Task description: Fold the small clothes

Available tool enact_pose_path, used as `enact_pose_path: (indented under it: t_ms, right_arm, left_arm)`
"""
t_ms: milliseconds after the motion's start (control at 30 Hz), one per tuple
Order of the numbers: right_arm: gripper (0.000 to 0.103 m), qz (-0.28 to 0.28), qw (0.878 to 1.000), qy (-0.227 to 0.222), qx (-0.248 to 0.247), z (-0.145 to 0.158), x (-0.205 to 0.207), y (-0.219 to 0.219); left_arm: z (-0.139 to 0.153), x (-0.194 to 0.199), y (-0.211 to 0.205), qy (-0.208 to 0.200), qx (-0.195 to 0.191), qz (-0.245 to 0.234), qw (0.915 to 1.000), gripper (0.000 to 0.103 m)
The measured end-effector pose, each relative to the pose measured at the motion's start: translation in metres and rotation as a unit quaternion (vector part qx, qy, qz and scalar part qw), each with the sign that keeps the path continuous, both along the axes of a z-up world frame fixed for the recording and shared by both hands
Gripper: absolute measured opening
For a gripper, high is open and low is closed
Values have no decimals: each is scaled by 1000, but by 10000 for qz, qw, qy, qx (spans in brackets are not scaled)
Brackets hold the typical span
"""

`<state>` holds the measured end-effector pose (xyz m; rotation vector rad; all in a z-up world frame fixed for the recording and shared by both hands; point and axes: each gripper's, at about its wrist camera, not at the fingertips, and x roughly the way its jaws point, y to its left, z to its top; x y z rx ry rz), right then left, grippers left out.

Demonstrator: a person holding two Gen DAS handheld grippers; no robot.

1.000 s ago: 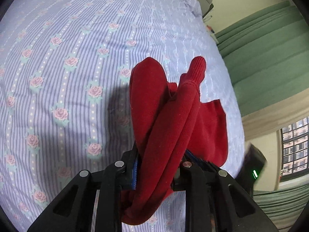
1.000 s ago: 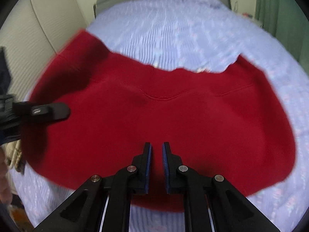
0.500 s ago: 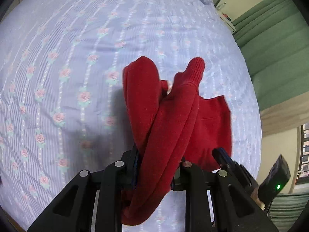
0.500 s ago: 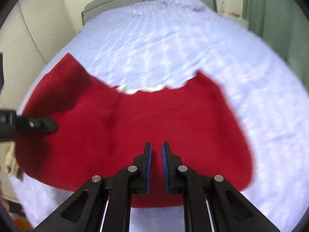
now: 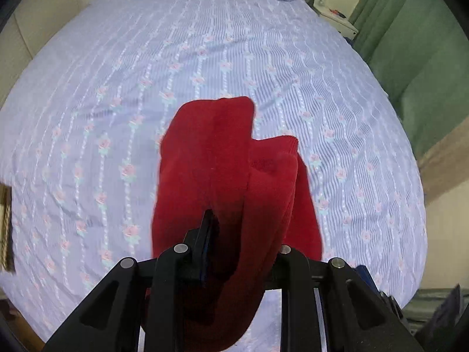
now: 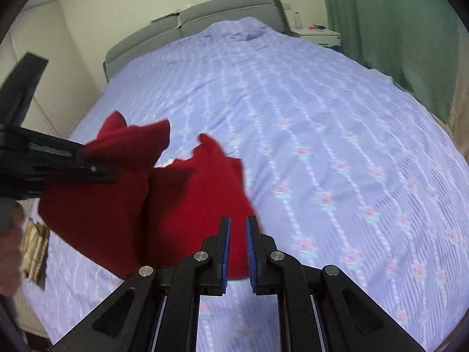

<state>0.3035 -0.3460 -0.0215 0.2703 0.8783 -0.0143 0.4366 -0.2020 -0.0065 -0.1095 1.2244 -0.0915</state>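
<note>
Red garment (image 5: pixel 222 176): a small knitted top, bunched and hanging in folds above the bed; one ribbed cuff end points up toward the headboard in the left wrist view.
Left gripper (image 5: pixel 243 234): pinching a thick bunch of the red garment between its two fingers, the cloth spilling over the right finger and down below the jaws.
Left gripper seen from the right (image 6: pixel 96 170): comes in from the left edge of the right wrist view, its tip buried in the red cloth, which hangs from it above the foot end of the bed.
Right gripper (image 6: pixel 236 249): its blue-padded fingers are pressed close with a narrow slit between them; the red garment lies behind the tips, and it is probably not caught in them, though blur makes that edge hard to read.
Bed (image 6: pixel 337 146): covered by a lilac striped sheet with rows of small pink roses, smooth across most of its width.
Headboard (image 6: pixel 205 17): grey, padded, at the far end of the bed.
Curtain (image 6: pixel 395 29): green, hanging along the bed's right side.
Nightstand (image 6: pixel 319 33): white, between headboard and curtain, small items on top.
Hand (image 6: pixel 11 234): a blurred part of the person's hand at the left edge, below the left gripper.
</note>
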Motion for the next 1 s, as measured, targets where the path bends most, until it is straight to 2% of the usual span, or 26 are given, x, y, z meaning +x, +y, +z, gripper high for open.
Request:
enact_pose_path:
  t_ms: [167,300,467,500,533,633,700,800,867,900,933,1000]
  right_arm:
    - [13,-190,9998,-43,12,-10,-17,-30]
    - [13,-299,9995,29,-43,-24,-25,-46]
    - [13,-440,9989,141,107,-42,-31,-67]
    - [13,-442,9988,157,115,-44,-31,-69]
    - [13,-439,9988,172,111,-47,-30,-70]
    - [13,-411,9989,181,151,-51,-33,-70]
    - [12,-401,9989,168,198,-50,-35,-70]
    - [13,-424,9989,146,152,-48,-36,-72]
    - [14,-456,9988,141,112,-44,-36,-71]
    - [16,-473,9987,142,103,-43,-36,-72]
    - [19,-497,9986,123,99,-41,-37,-72]
    - [35,-532,9985,45,113,-35,-41,-71]
  left_arm:
    - [-23,-11,-53,-19,536,-315,9981,24]
    - [-43,-14,-77,28,743,-437,9963,25]
    - [-62,-20,-90,-196,862,-501,9948,29]
    - [-63,-21,-90,-247,793,-496,9953,33]
    - [-63,-22,-89,-289,668,-500,9961,45]
    - [-59,-24,-91,-317,78,-700,9970,69]
    - [-55,-24,-92,-305,-103,-819,9961,71]
    - [-50,-18,-83,-73,-743,-916,9930,78]
    - [-44,-15,-77,-18,-1042,-929,9902,79]
    - [-39,-14,-73,-23,-1199,-910,9886,79]
    - [-32,-13,-66,-22,-1540,-865,9843,78]
    - [-18,-12,-57,-5,-2066,-854,9747,79]
